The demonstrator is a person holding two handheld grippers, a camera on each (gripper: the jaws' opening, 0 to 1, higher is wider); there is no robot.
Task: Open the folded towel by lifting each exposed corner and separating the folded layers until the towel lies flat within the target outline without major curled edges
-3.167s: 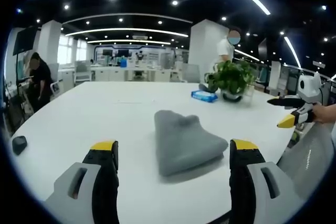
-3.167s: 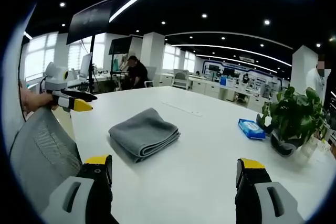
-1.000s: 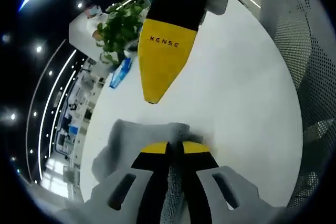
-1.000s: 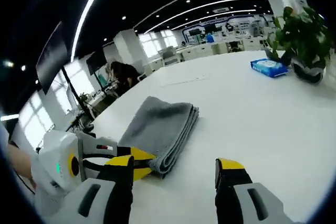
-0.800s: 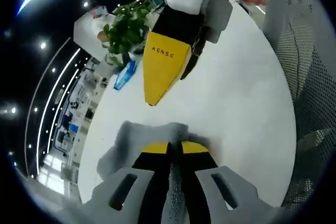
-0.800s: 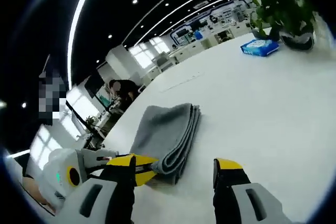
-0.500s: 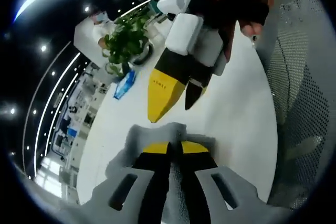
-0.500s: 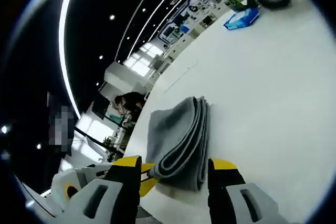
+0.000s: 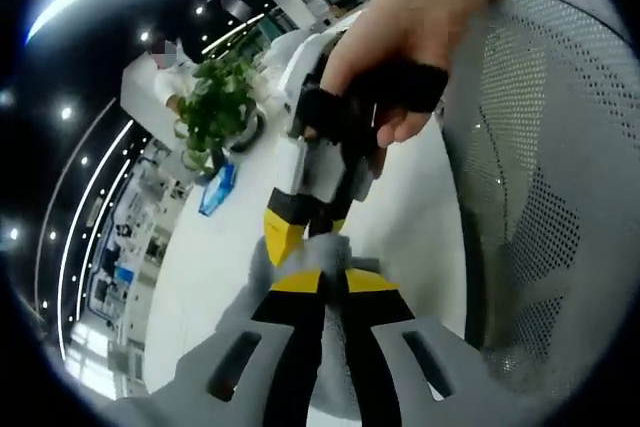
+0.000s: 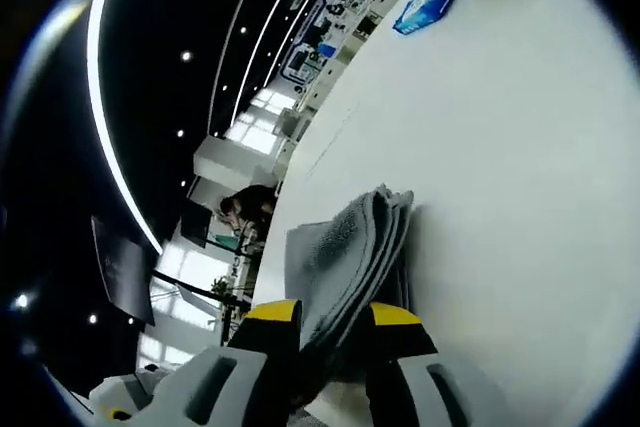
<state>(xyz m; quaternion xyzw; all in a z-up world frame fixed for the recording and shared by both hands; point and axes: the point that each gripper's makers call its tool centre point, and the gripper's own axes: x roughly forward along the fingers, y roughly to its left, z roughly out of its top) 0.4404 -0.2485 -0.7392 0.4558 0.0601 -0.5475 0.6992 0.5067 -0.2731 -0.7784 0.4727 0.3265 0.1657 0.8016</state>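
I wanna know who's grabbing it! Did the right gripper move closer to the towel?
Yes. The right gripper came in over the white table to the towel; its jaws now pinch the edge.

Open-plan office, large and brightly lit. Dark ceiling (image 10: 60, 97) crossed by long curved light strips (image 10: 112, 127) and dotted with spotlights (image 9: 66, 112). Broad white table (image 10: 520, 137) running through the room, with a potted plant (image 9: 212, 112) and a blue packet (image 9: 216, 190) at its far end. Rows of desks and screens (image 10: 325, 52) beyond, by bright windows (image 10: 262, 107). Seated person (image 10: 252, 207) at a workstation in the distance. Grey mesh-backed office chair (image 9: 530, 207) pulled up at the table's near edge.
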